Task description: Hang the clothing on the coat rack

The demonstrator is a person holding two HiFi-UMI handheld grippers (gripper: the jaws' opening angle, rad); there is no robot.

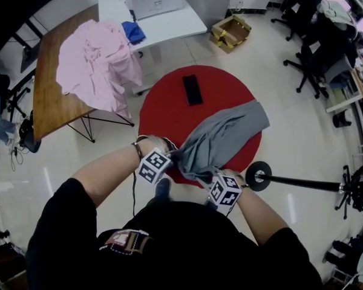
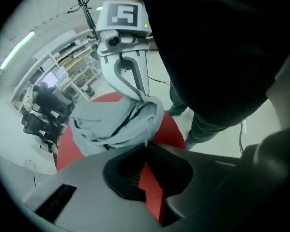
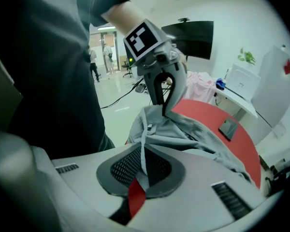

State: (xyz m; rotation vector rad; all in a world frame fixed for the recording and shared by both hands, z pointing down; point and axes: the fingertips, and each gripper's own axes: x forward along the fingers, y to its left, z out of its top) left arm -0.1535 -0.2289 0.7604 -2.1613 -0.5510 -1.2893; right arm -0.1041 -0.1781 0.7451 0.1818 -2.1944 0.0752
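Head view: overhead, looking steeply down on the red round worktop. Left gripper view: low, close, facing the right gripper. Right gripper view: likewise, facing the left gripper. All three share the grey garment and the worktop.

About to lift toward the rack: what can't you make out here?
Garment collar and sleeves: lost in folds, every view.
Rack hooks: head view, small and dark near the right edge; left gripper view, thin, cut by the top edge.
Black flat item: head view, too small to identify.
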